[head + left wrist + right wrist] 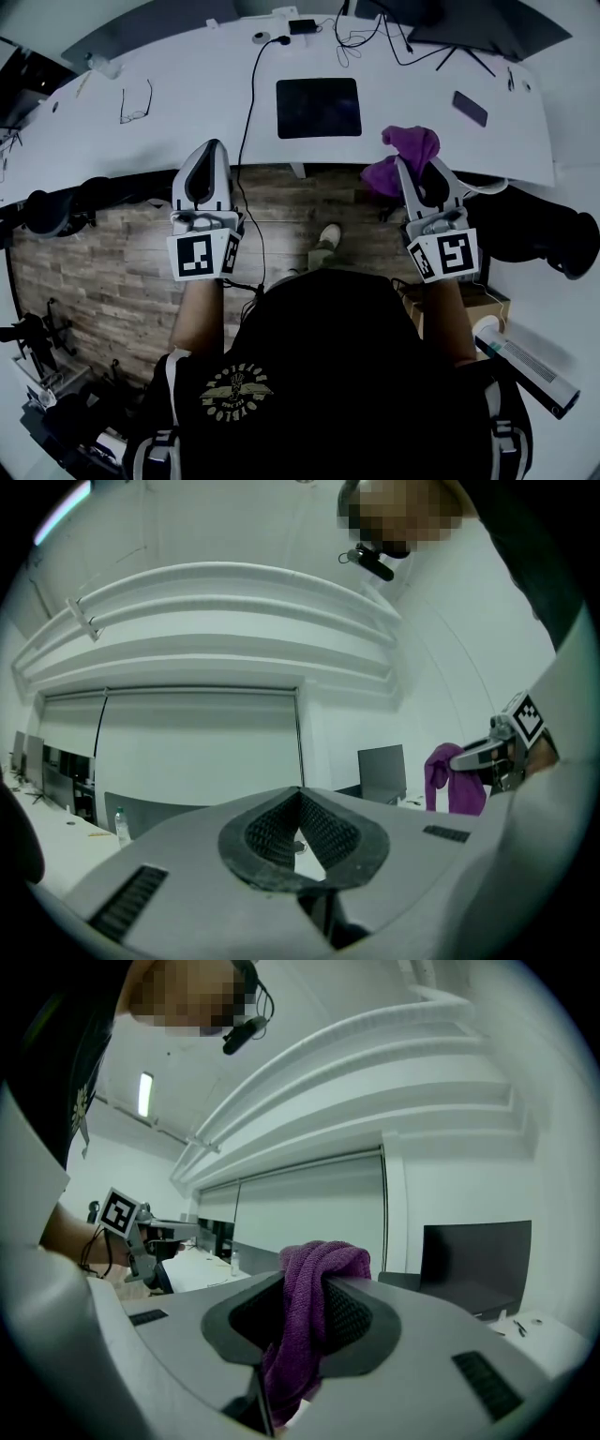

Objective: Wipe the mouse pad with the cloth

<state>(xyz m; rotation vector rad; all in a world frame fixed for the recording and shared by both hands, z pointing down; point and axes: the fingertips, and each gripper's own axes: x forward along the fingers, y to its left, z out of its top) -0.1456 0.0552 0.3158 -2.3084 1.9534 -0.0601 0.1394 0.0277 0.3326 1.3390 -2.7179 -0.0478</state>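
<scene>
A black mouse pad (319,107) lies flat in the middle of the white desk (187,94). My right gripper (419,164) is shut on a purple cloth (411,145), which bunches above the jaws and hangs below them, just at the desk's front edge and right of the pad. In the right gripper view the cloth (305,1335) fills the gap between the pads of the right gripper (314,1279). My left gripper (210,148) is held level before the desk edge, left of the pad, over the wood floor. Its jaws (300,799) are shut with nothing in them.
Glasses (136,103) lie on the desk's left part, and a dark phone (470,108) lies at its right. A cable (251,94) runs from the desk's back down over the front edge. A monitor (469,28) stands at the back right. Black chairs (56,206) (553,234) flank me.
</scene>
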